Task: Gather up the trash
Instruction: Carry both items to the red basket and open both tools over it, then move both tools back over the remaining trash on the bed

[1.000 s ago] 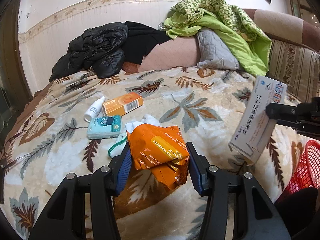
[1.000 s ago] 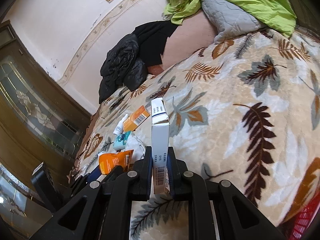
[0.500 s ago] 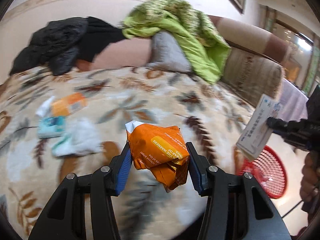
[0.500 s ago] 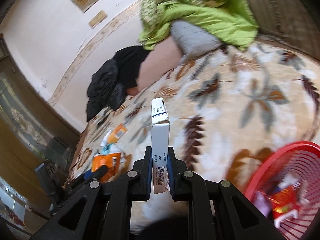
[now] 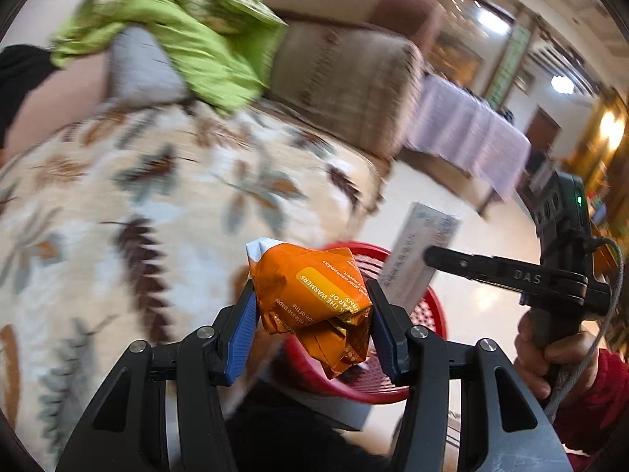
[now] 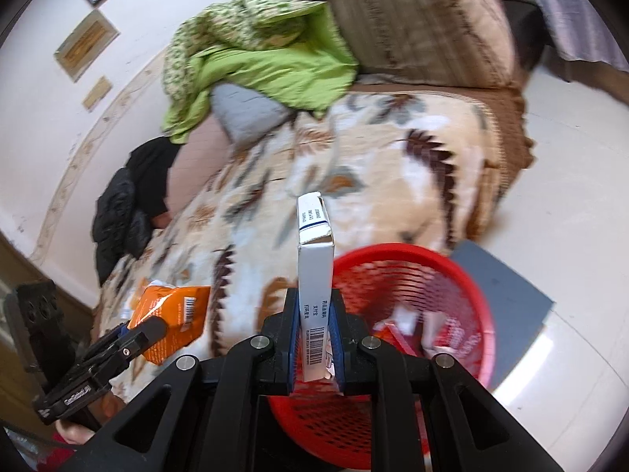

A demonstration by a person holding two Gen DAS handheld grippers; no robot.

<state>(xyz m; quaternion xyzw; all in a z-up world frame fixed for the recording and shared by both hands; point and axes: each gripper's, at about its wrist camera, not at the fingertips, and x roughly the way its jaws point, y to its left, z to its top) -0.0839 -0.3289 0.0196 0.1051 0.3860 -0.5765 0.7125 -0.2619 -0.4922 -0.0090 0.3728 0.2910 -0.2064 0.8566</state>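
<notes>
My left gripper (image 5: 310, 287) is shut on a crumpled orange warmer wrapper (image 5: 314, 314), held in front of the red mesh basket (image 5: 432, 306). The right gripper (image 6: 315, 295) holds a slim white medicine box (image 6: 314, 236) upright between its pads; its jaws are opening slightly. The box stands over the near left rim of the red basket (image 6: 393, 249), which holds several bits of packaging. In the left wrist view the white box (image 5: 416, 251) and the right gripper (image 5: 428, 253) hang over the basket. The right wrist view shows the orange wrapper (image 6: 173, 306) at lower left.
The basket stands on a grey mat (image 6: 507, 275) on a pale floor beside the bed. A leaf-patterned blanket (image 6: 354, 165) covers the bed, with a green quilt (image 6: 267, 51), grey pillow (image 6: 243, 110) and black jacket (image 6: 122, 212) at its far side. A cloth-covered table (image 5: 464, 129) stands beyond.
Both grippers have swung right, away from the items on the bed to the red basket at the bed's edge. The wrapper and the box stayed gripped.
</notes>
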